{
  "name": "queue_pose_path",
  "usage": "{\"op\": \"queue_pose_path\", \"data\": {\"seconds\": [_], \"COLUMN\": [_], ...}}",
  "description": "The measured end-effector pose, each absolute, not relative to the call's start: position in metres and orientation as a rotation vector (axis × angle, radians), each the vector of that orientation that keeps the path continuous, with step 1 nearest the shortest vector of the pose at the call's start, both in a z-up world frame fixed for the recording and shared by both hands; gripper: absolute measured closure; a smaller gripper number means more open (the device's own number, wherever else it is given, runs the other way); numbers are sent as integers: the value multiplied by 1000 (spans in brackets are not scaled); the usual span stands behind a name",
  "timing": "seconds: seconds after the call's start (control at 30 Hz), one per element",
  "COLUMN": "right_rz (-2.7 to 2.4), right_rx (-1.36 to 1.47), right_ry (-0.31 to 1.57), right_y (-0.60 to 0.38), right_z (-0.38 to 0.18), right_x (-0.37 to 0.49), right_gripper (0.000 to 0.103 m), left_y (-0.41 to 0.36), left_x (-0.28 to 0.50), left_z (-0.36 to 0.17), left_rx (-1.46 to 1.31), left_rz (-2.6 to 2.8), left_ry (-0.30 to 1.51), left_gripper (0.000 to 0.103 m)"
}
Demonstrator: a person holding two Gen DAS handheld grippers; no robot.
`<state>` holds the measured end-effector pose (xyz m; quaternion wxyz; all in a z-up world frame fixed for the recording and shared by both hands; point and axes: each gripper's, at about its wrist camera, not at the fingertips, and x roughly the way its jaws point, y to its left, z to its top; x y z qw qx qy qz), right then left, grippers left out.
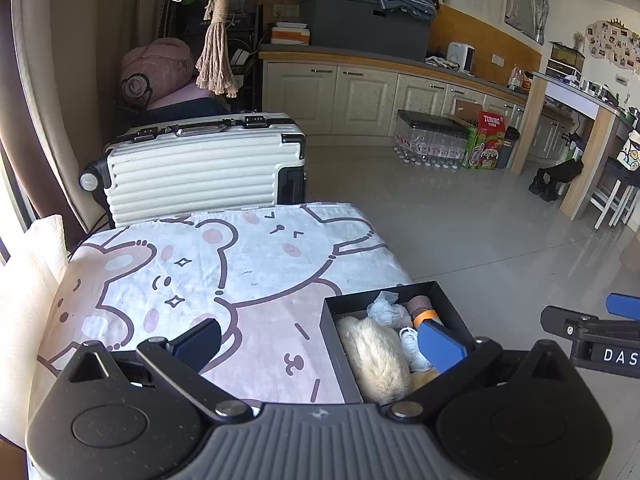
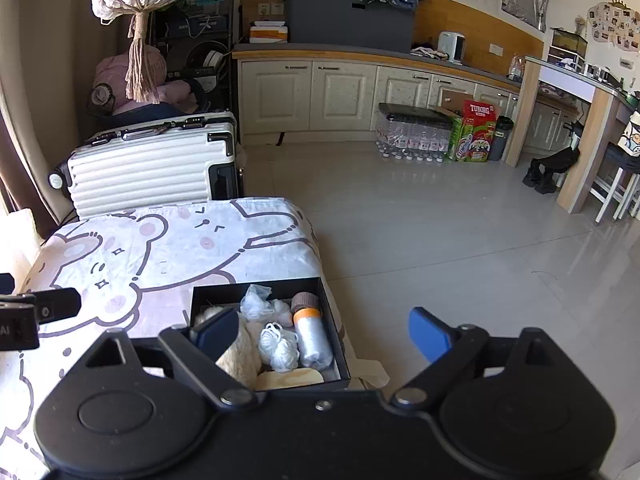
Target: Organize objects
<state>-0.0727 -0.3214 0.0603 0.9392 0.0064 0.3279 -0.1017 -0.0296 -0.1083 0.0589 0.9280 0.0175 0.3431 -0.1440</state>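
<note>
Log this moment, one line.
left gripper: open, empty | right gripper: open, empty | black box: holds bottle, string, fluffy item | tablecloth: bare

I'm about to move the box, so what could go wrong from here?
1. The black box sits at the table's corner, its right wall near the edge; a nudge might tip it off.
2. The silver bottle lies loose inside and may roll.
3. Both the left gripper and right gripper are open, holding nothing.

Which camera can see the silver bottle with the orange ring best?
The right wrist view: the silver bottle lies in full sight inside the black box. In the left wrist view, a blue finger covers it; only its orange ring peeks out.
</note>
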Motion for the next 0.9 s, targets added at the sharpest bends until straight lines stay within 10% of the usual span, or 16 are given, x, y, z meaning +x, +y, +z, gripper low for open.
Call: {"op": "queue_pose_path", "data": {"seconds": [0.9], "right_rz": [-224], "right_rx": [38], "right_ry": [782], "right_y": [-325], "right_z": [39], "right_x": [-62], "right_gripper": [0], "left_y": [-101], "left_x": [-17], "left_z": [37], "left_rx": [80], "left_rz": [-217], "left_ry": [803], "left_gripper": [0]}}
